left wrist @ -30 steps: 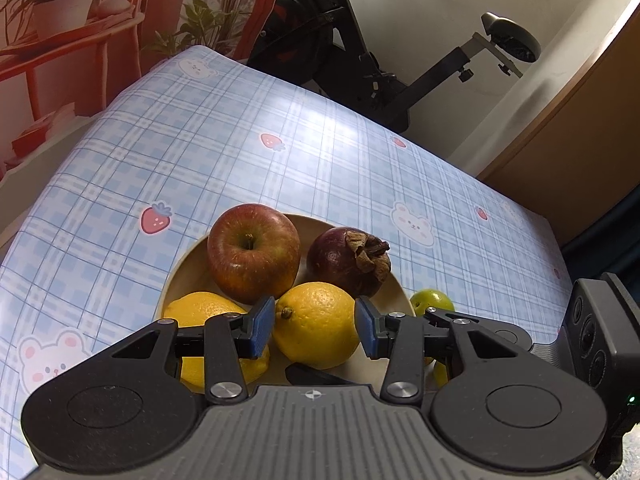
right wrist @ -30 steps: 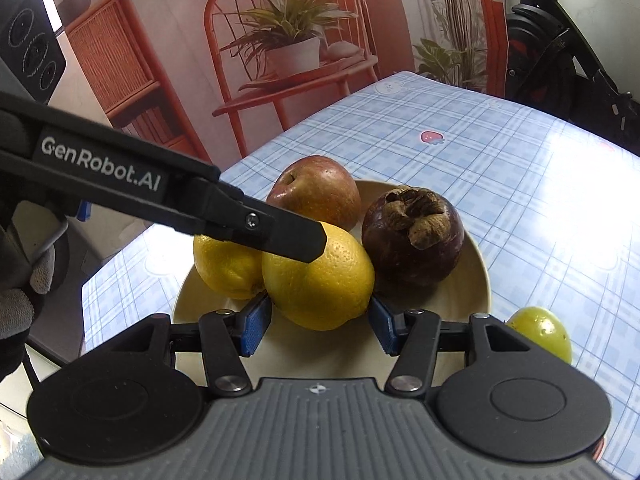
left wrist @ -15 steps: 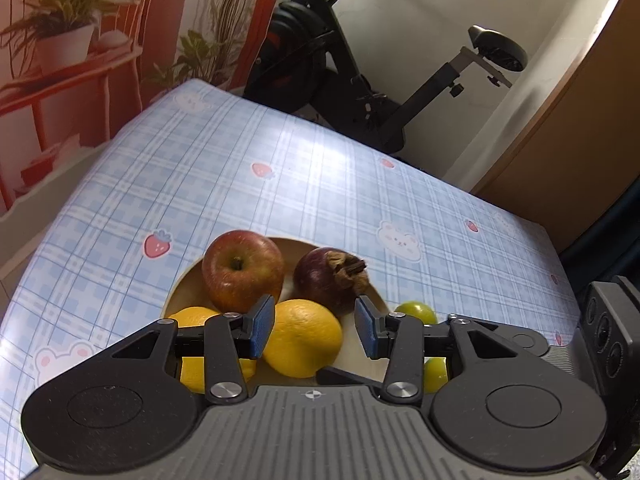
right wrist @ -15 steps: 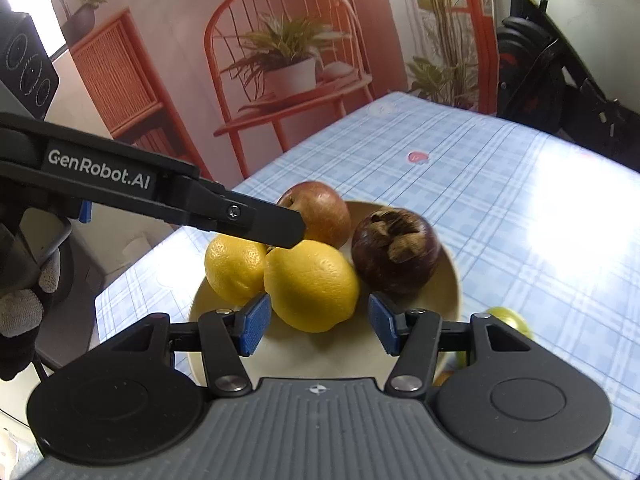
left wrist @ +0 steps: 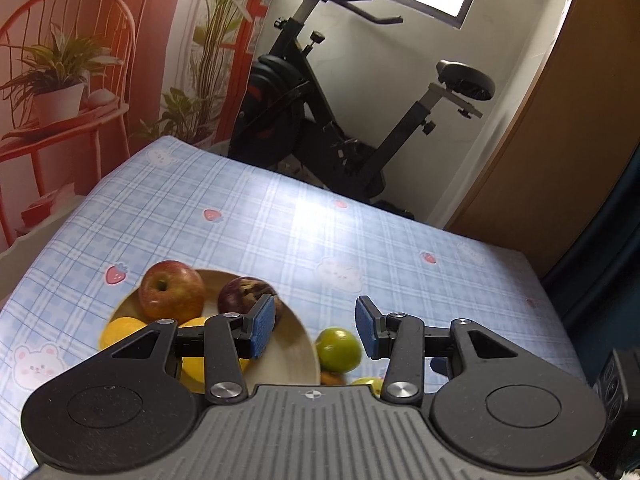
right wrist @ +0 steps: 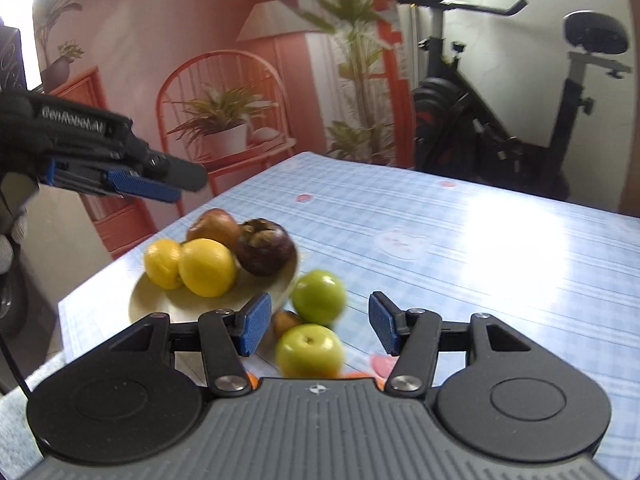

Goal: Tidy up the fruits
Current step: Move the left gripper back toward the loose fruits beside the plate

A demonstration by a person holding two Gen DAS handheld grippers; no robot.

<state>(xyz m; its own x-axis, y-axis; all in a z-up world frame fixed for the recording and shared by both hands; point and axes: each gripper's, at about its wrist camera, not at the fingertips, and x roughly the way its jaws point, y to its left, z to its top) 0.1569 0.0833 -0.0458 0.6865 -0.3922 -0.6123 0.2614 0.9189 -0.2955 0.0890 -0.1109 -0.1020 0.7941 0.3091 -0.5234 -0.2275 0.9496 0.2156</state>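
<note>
Green fruit [right wrist: 309,351] is lying on the table [right wrist: 480,264], nearest the right gripper [right wrist: 316,328], just beside the plate [right wrist: 160,304]. Both tongs are gaping wide and holding nothing. I think a good grab is going straight down over that fruit, pads on both sides, squeezing gently so it is not rolling. Farther off, two lemons [right wrist: 206,266], an apple [left wrist: 172,291] and a dark fruit [right wrist: 266,246] are sitting on the plate. The left gripper [left wrist: 316,326] is hanging above, pointing past the rim.
</note>
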